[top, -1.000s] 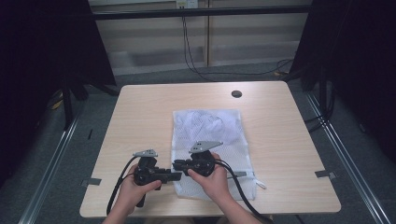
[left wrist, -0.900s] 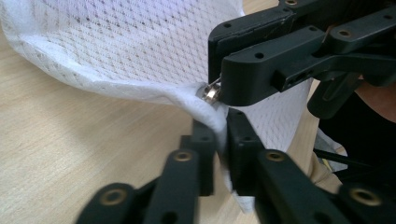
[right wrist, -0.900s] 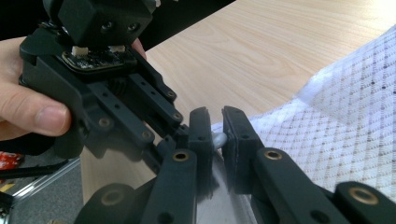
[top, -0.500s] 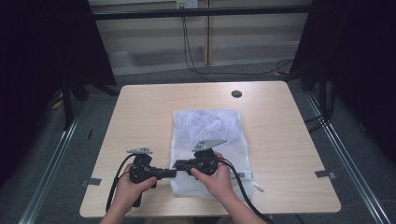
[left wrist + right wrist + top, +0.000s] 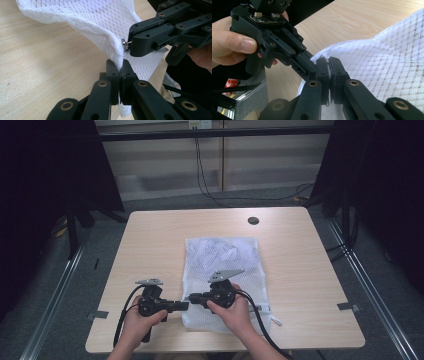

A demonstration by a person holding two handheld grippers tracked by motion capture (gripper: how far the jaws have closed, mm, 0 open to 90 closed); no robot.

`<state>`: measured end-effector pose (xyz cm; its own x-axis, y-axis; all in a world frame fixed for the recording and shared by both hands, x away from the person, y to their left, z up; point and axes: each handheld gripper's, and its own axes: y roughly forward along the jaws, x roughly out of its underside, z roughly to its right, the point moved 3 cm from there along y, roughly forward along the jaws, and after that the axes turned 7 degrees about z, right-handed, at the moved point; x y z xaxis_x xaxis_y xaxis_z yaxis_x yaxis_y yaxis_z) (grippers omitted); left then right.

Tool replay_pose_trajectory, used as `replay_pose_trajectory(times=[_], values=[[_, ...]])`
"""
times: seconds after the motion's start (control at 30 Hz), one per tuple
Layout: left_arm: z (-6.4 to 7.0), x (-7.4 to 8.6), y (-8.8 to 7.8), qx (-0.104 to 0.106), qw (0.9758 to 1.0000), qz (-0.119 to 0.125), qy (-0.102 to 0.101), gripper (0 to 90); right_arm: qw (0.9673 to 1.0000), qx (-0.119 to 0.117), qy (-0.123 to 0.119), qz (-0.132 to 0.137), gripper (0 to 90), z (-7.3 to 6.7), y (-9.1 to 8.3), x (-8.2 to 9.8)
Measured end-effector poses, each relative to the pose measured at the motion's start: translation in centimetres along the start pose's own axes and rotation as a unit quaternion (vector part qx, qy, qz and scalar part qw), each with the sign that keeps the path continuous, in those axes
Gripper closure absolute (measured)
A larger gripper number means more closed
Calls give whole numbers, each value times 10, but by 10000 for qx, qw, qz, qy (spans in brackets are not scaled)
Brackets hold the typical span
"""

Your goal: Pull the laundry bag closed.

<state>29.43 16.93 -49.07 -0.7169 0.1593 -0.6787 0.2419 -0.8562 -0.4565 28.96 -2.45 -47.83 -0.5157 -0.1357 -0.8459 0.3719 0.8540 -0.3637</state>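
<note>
Left gripper view: my left gripper [image 5: 119, 72] pinches the mesh laundry bag's [image 5: 100, 22] corner hem; right gripper [image 5: 130, 45] nips the zipper pull [image 5: 125, 44] just ahead; unzipping remains.

The surface [image 5: 150, 240] lies bare along its left and right edges and its far left corner. A white mesh bag [image 5: 222, 257] covers the middle toward the near edge; a small dark disc [image 5: 253, 220] sits near the far edge.
</note>
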Motion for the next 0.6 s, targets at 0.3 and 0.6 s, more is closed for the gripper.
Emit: replay_pose_trajectory(times=[0.3, 0.6], values=[[0, 0, 1, -24, 9999, -46, 99, 882, 10000, -23, 41, -26, 873, 2, -2, 0], [-1, -1, 2, -28, 9998, -34, 173, 883, 9998, -77, 147, -58, 873, 5, -3, 0]])
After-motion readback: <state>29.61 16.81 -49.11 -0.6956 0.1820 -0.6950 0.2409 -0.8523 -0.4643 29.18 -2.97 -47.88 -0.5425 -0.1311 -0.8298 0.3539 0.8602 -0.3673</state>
